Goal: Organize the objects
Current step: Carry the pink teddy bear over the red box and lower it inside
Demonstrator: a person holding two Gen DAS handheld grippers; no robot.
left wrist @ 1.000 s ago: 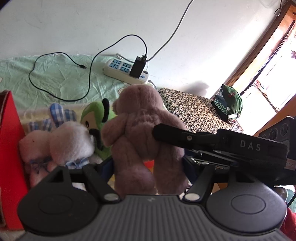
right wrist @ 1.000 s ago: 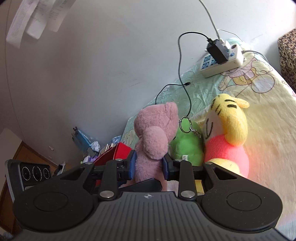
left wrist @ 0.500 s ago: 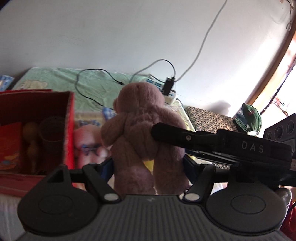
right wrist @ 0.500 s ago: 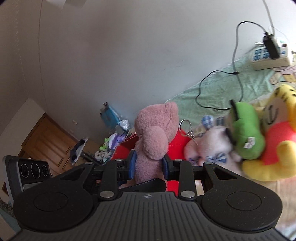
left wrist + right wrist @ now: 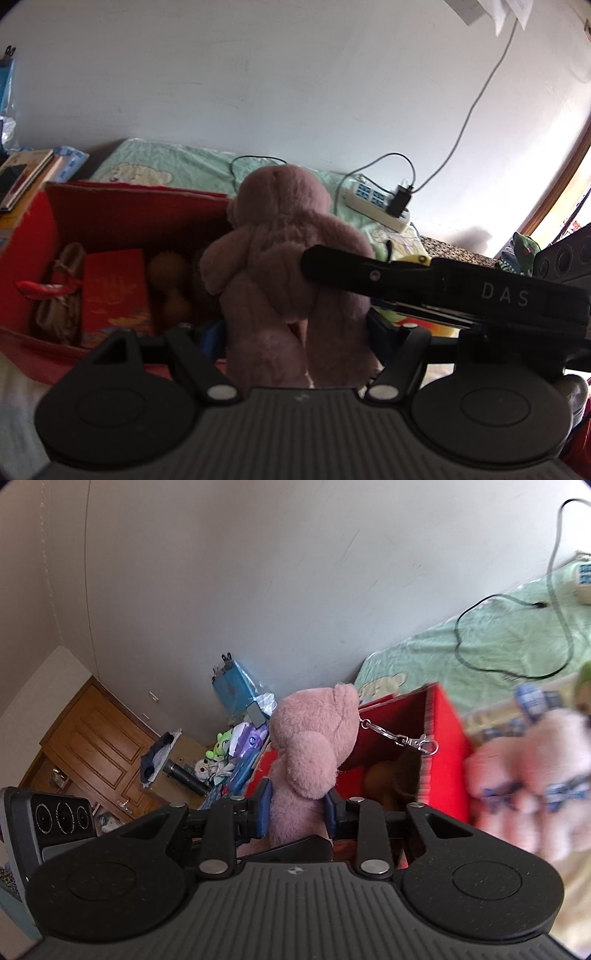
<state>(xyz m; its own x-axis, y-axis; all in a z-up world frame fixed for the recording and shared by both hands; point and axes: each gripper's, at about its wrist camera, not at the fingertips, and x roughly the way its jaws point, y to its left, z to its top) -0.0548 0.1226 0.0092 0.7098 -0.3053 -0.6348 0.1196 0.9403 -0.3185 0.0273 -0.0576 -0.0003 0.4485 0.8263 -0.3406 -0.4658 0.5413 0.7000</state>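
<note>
A mauve-pink plush bear (image 5: 284,236) hangs upright with its legs pinched in my left gripper (image 5: 295,332). From the right, a black finger (image 5: 351,266) of my right gripper reaches across the bear's side. In the right wrist view the same bear (image 5: 314,746) sits squeezed by the blue pads of my right gripper (image 5: 297,808), which is shut on it. A metal keychain clip (image 5: 417,743) dangles from its head. Just behind and below the bear stands an open red box (image 5: 129,206), also visible as the red box (image 5: 443,731).
The box holds a red packet (image 5: 110,291) and brown items. A power strip (image 5: 376,201) and cables lie on the green sheet. A blurred pink plush (image 5: 528,782) lies right of the box. Books (image 5: 18,177), floor clutter (image 5: 236,746) and a wooden door (image 5: 92,746) are at the left.
Both grippers carried the bear leftward, away from the pile of plush toys and up to the red box. Their hold on the bear stayed the same.
</note>
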